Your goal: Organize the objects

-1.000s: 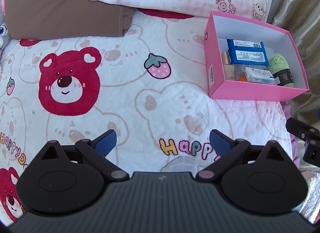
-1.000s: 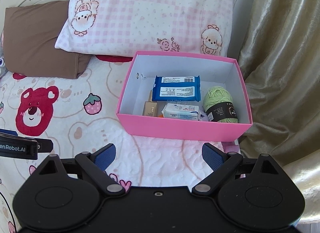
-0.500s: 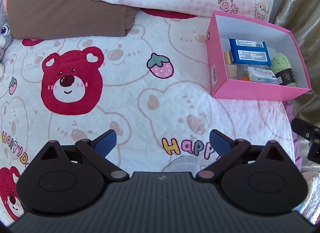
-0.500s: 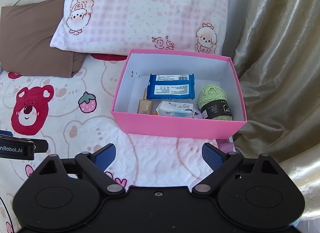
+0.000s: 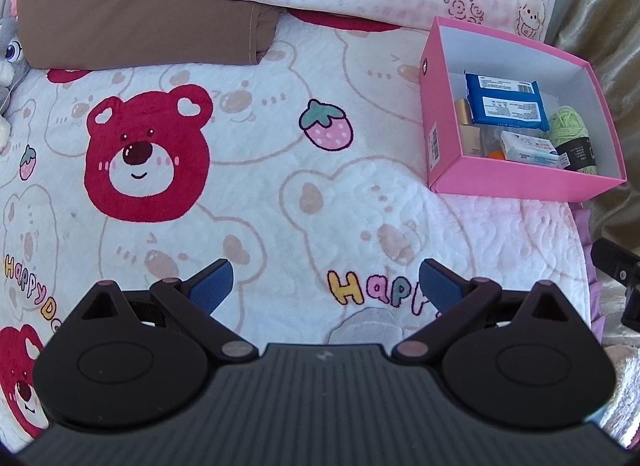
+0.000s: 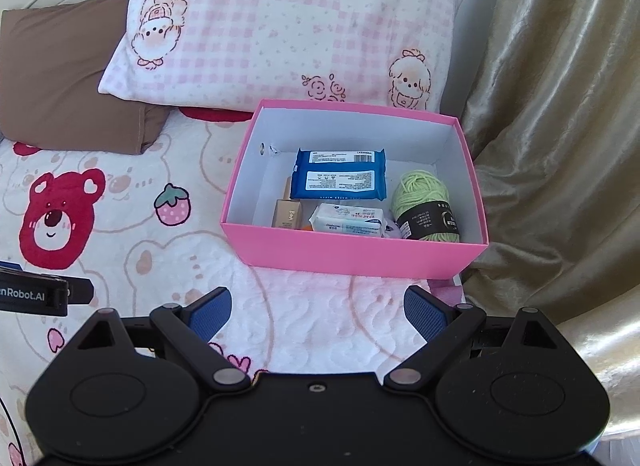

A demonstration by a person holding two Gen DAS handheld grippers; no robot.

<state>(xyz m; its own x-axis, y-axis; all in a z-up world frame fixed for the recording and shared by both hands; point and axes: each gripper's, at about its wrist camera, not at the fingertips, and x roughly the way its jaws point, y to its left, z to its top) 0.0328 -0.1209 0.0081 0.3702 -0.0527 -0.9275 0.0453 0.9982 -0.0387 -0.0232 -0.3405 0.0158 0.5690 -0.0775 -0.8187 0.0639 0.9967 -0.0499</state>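
Observation:
A pink box stands on the bed's right side. Inside lie a blue wipes pack, a white tissue pack, a ball of green yarn and a gold bottle. My right gripper hovers in front of the box, open and holding nothing. My left gripper is open and empty over the bear-print quilt, left of and nearer than the box.
A pink checked pillow and a brown pillow lie behind. A gold curtain hangs close to the box's right side. A grey plush toy peeks in at far left. The quilt spreads left of the box.
Both grippers have drawn back a little from the box, which looks slightly smaller and farther in each view. Both stay open and empty.

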